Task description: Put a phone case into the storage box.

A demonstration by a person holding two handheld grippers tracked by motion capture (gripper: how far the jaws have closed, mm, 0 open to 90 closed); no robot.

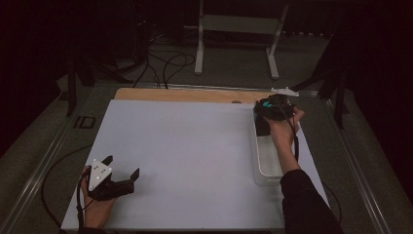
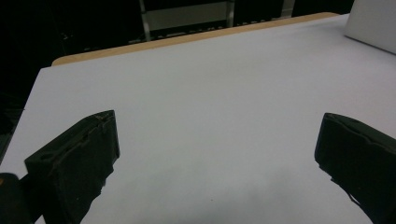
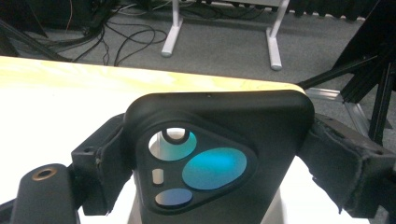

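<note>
Here the right gripper [image 3: 219,154] clamps a black phone case with teal camera cutouts [image 3: 210,163] at two o'clock; the left gripper [image 1: 119,173] gapes wide, empty, at seven.

Matt black plastic phone case [image 3: 219,140], glossy lens cutouts.

1. I work in a dim room; its far side sinks into black.
2. My table [image 1: 195,146] has a white top with a wooden strip [image 1: 195,94] along its far edge.
3. Beyond it, grey carpet [image 1: 234,63] carries loose black cables [image 1: 165,61].
4. A white metal stand [image 1: 238,34] sits there.
</note>
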